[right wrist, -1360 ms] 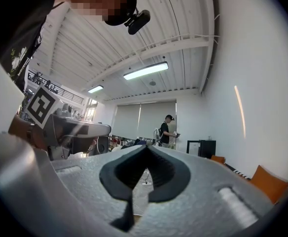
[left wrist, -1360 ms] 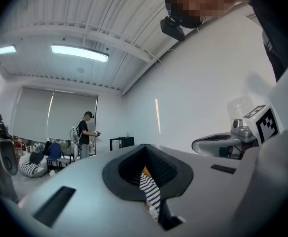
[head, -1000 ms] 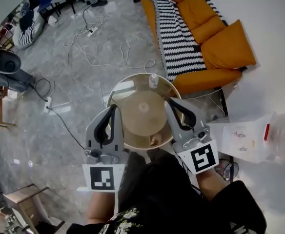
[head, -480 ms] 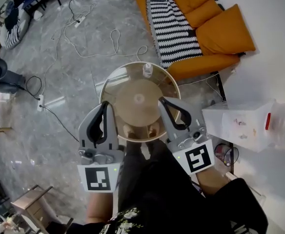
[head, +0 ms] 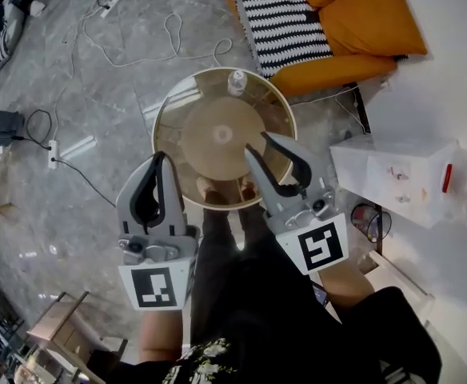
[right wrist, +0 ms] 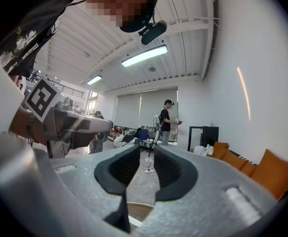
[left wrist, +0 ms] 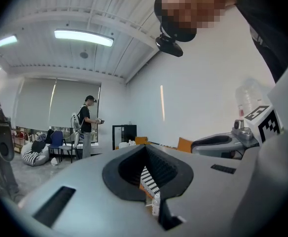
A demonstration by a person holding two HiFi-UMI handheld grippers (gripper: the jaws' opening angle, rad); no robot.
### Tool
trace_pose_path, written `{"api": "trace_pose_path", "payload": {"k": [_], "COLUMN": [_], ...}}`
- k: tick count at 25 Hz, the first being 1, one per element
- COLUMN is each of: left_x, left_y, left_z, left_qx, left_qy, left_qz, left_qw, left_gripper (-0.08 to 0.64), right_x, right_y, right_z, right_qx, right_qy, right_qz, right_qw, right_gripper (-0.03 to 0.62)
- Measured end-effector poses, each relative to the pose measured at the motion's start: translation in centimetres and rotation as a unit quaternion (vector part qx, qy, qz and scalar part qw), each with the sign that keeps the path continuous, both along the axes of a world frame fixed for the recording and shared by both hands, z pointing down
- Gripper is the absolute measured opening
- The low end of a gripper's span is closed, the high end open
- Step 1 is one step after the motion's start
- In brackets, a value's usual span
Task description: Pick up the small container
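**Small container stands at the far rim, both claws short of it**

The small container (head: 236,82) stands upright on the round glass-topped desk (head: 169,106), right at the edge farthest from the person. It is on the side facing the orange sofa (head: 353,30) and its striped blanket (head: 277,10). It looks like a little clear bottle with a pale cap, and nothing else stands near it on the glass.

Both claws hover over the near side of the desk, well apart from the container. The left claw (head: 160,160) has its jaws drawn together at the tips and grips nothing. The bottle shows only far off through the slit below the tips. The right claw (head: 259,142) has just been opening its jaws. A clear gap now stands between the pads, with nothing in it.

The container is probably light and thin-walled, stiff enough for a gentle squeeze but smooth-sided and easy to knock over. Because it sits so close to the rim, a nudge from a jaw tip could send it off onto the floor. The safest hold seems to be on the body below the cap. One pad would go on each side, closing softly so the bottle neither slips out nor buckles.
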State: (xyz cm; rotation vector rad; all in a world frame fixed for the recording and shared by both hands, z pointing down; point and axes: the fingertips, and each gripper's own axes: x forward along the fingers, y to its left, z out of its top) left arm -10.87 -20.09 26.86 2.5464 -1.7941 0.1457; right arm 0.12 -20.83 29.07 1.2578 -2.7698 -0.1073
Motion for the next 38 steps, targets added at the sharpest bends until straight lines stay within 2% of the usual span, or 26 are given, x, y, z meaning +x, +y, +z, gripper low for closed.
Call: {"api": "trace_pose_path", "payload": {"k": [7,18,26,38], "left_x": [-0.2,-0.6,0.2,-1.2], "left_y": [-0.9,-2.5,-3.9,-4.8], "left_z": [4.7,14.4,20.9,30.7], "left_qx": [-0.025,-0.063,-0.085,-0.123], "left_qy": [0.01,-0.007,0.009,0.023], "left_qz": [0.012,0.012,0.015,0.002], "left_qw": [0.9996,0.9979,0.9962,0.9921], "left_gripper": [0.006,0.006,0.006,0.006], "right_x": [-0.7,-1.6,-2.3,-4.1], "right_y": [-1.0,-2.1,-3.5,-5.2], "right_z": [5.2,15.8,23.5,34.1], "right_qx": [-0.033,-0.087,-0.121,-0.156], "right_qy": [0.011,0.027,0.042,0.061], "right_qz": [0.004,-0.017,-0.028,-0.024], "right_qw": [0.999,0.996,0.991,0.985], "right_gripper": [0.089,0.112,0.141,0.153]}}
